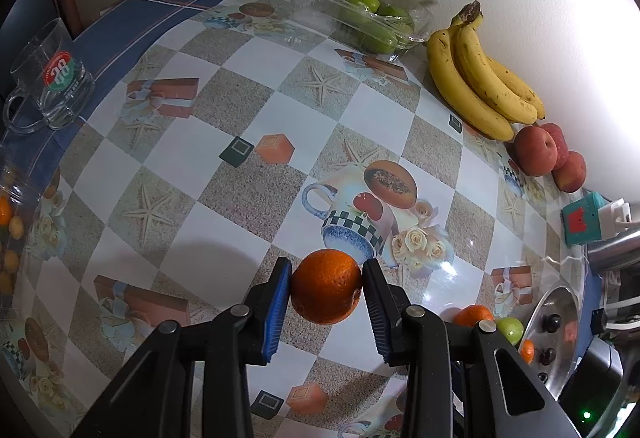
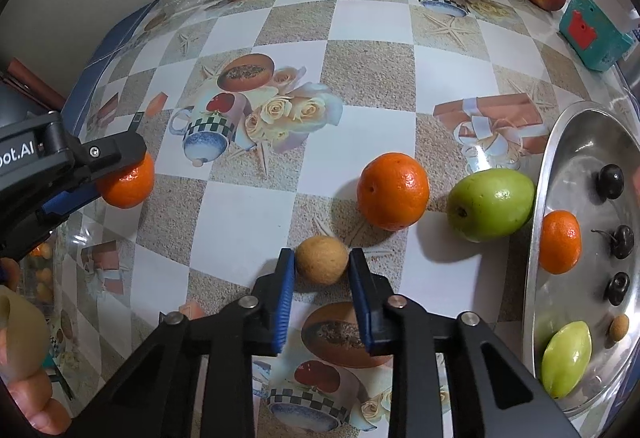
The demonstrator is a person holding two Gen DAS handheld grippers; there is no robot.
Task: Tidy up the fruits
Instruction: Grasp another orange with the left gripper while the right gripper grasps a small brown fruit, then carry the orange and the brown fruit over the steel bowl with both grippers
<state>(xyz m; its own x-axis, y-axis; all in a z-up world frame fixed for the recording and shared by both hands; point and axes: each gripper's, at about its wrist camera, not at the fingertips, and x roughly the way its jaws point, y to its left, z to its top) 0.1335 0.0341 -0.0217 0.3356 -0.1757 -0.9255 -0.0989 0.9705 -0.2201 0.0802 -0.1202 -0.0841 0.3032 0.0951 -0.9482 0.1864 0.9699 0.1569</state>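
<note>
Glass mug [image 1: 50, 85] label "28"; left gripper [image 1: 326, 288] clamps orange [image 1: 326, 286]; right gripper [image 2: 322, 266] clamps small tan fruit [image 2: 321, 260].

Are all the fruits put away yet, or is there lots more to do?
Partly. The tray already holds an orange, a green fruit, a small brown fruit and dark cherries. In hand: the left gripper grips an orange; the right gripper has closed on a brown fruit. Left on the table: another orange and a green fruit.
</note>
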